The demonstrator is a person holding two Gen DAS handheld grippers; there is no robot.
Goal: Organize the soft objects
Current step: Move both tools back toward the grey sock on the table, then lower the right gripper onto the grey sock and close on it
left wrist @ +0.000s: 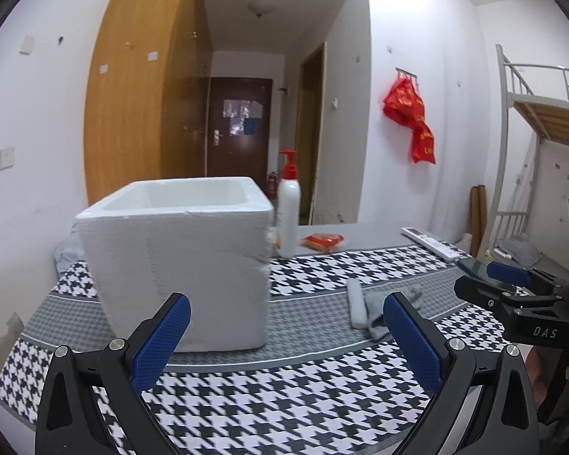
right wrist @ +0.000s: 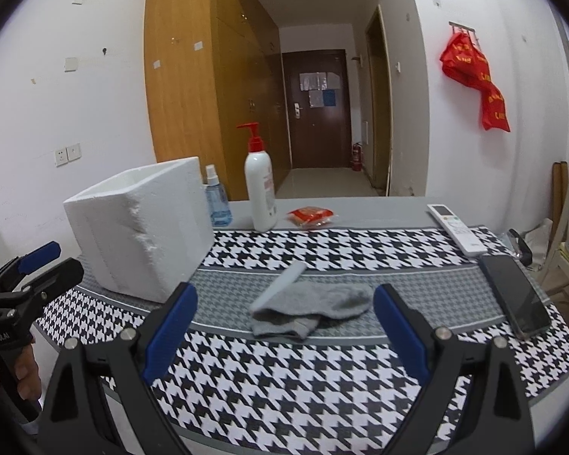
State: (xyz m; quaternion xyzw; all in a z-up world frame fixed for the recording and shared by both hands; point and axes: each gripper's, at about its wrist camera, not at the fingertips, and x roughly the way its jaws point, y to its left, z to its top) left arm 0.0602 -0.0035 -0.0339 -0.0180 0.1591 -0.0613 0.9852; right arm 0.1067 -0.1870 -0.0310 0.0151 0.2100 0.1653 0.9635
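The right tongs [right wrist: 284, 326] hang spread wide above the houndstooth cloth [right wrist: 284, 386] that covers the surface, with nothing between their blue pads [right wrist: 172, 330]. Just ahead of them, centred between the two fingers, lies the grey sock [right wrist: 315, 309], crumpled flat on the cloth's grey band; a pale cuff or a second rolled piece [right wrist: 278, 284] sticks up from its far left end, though the blur makes it hard to tell which. Off to the right of these tongs a dark phone [right wrist: 514, 295] lies on the cloth, and beyond it a white remote control [right wrist: 457, 233].

The left tongs [left wrist: 284, 345] are likewise spread and empty. Directly ahead of them, close to the left finger, stands the open white foam box [left wrist: 174, 265]; the sock [left wrist: 375, 309] lies ahead of their right finger. The right tongs [left wrist: 508, 280] show at the right edge of this view.

Farther out, past the box and the sock, a white pump bottle with a red head [right wrist: 261, 189] stands upright, a small blue spray bottle [right wrist: 217, 203] to its left beside the box, and a red packet [right wrist: 310, 216] to its right.
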